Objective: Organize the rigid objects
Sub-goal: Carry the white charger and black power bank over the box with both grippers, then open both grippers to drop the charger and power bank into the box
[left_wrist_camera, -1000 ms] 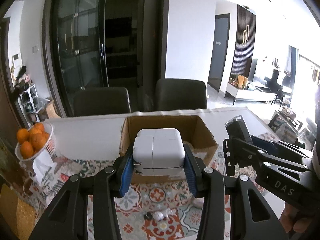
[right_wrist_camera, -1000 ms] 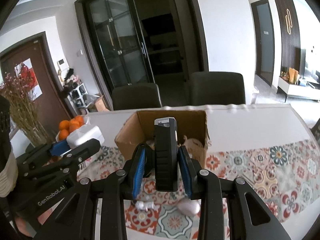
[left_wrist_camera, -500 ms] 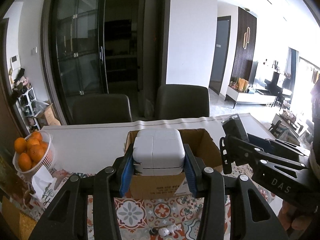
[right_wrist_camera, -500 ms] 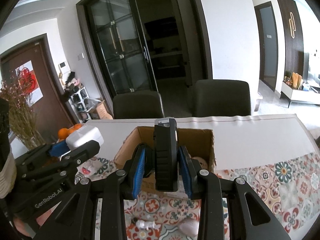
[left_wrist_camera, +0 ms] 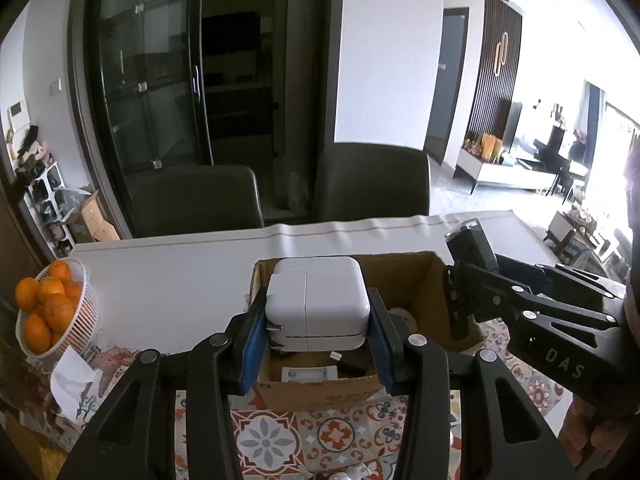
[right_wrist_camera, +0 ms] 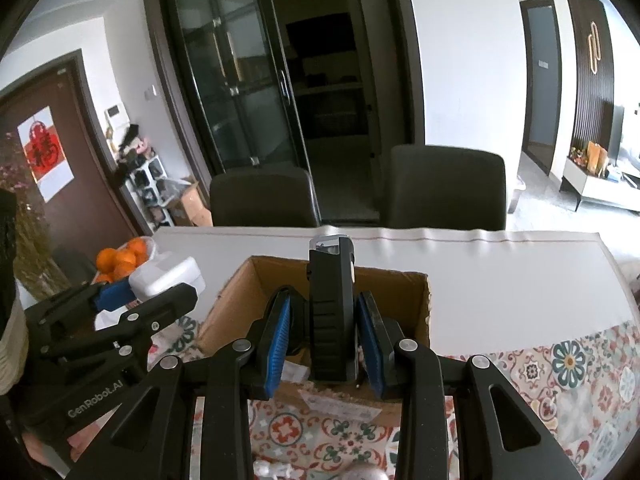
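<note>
Left gripper point(left_wrist_camera: 316, 338) clamps a white charger point(left_wrist_camera: 317, 308), right gripper point(right_wrist_camera: 325, 338) a black device point(right_wrist_camera: 331, 312), above the cardboard box point(left_wrist_camera: 412, 280)

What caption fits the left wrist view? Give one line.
Left gripper holds a white charger over the cardboard box; right gripper alongside.

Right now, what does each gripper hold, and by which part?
The left gripper holds a white charger by its two sides. The right gripper holds a black device upright by its lower sides.
</note>
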`<action>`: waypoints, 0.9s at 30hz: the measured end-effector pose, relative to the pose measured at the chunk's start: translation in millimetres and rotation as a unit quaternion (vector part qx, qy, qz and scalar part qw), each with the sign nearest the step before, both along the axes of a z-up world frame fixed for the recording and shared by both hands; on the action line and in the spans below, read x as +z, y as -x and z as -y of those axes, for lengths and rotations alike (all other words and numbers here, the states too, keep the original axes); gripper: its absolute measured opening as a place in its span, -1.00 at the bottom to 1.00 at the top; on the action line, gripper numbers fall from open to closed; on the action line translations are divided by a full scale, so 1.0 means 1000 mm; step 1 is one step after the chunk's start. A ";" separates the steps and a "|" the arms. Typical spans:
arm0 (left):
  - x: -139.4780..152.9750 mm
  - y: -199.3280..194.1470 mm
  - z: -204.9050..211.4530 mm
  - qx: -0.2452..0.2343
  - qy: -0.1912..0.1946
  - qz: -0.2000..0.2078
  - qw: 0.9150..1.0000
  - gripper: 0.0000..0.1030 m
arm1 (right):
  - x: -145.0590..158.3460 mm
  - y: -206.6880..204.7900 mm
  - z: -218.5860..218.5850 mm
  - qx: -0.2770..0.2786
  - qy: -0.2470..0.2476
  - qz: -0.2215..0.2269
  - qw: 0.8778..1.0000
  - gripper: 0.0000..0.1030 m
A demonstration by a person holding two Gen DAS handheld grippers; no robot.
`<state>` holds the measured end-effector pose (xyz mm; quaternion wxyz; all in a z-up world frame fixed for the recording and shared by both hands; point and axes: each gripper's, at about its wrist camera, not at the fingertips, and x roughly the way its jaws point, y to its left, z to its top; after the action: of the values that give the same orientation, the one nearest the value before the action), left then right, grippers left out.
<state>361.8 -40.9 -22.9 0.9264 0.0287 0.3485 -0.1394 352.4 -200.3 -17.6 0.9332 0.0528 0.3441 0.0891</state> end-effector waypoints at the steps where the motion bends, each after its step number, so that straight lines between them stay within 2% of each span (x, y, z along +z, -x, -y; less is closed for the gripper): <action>1: -0.002 -0.004 0.001 0.000 -0.002 -0.003 1.000 -0.13 | -0.002 -0.004 0.000 0.000 0.001 -0.005 1.000 -0.37; 12: -0.037 -0.038 0.009 -0.001 -0.019 -0.050 0.999 -0.13 | -0.041 -0.042 0.008 -0.003 -0.003 -0.067 0.998 -0.37; 27: -0.071 -0.054 0.018 -0.005 -0.039 -0.109 0.993 -0.13 | -0.084 -0.058 0.021 -0.004 -0.022 -0.121 0.992 -0.36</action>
<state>415.4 -59.0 -94.3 0.8802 0.0510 0.4528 -0.1325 410.1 -221.1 -101.6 0.8839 0.0848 0.4519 0.0857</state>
